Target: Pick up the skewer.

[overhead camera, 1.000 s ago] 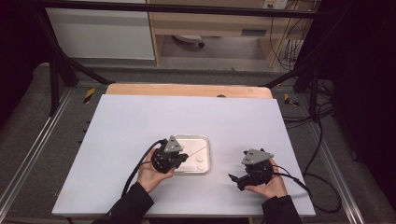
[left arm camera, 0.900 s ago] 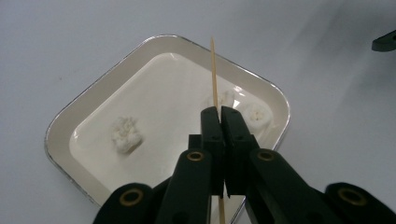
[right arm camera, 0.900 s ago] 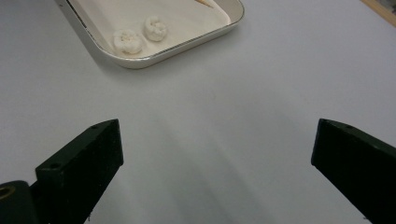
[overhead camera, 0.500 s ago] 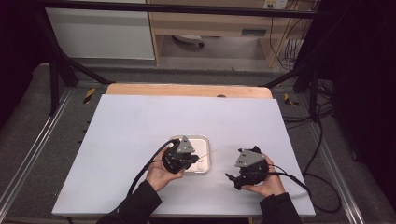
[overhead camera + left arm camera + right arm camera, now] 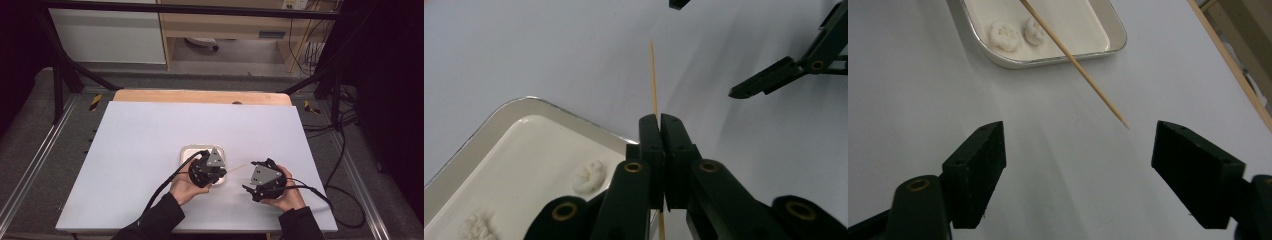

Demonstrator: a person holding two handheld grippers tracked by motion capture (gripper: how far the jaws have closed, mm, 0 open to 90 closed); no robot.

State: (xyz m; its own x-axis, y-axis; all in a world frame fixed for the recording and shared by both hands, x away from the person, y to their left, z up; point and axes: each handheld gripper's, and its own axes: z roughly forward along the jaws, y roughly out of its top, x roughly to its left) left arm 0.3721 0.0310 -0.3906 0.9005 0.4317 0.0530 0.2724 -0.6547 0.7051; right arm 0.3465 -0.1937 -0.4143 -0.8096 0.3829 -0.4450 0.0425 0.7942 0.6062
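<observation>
Left gripper (image 5: pixel 659 122): jaws are clamped tight on a thin wooden skewer (image 5: pixel 654 80). The stick is pinched between the pads, with its pointed end projecting straight out ahead of the tips and a short tail seen below the jaws.

In the high view the left gripper (image 5: pixel 212 167) is held over the near right corner of the white tray (image 5: pixel 187 150), and the skewer (image 5: pixel 239 168) is seen running from it toward the right gripper (image 5: pixel 255 172).

Right gripper (image 5: pixel 1078 155): jaws are wide apart, nothing pinched, though they have just been closing in. The skewer tip (image 5: pixel 1120 121) is seen ahead of the gap and slightly above it, nearer the right-hand jaw, clear of both pads. No contact is visible.

Tray (image 5: pixel 998 57): located beyond the right gripper's jaws, toward their left side; under and to the left of the left gripper's jaws in the left gripper view. Two small white lumps (image 5: pixel 1004 35) are lying in it close together, seen also beside the left gripper's jaws (image 5: pixel 589 176).

Everything is set on a pale table top (image 5: pixel 150 130); both grippers are held by hands coming in from the near edge.
</observation>
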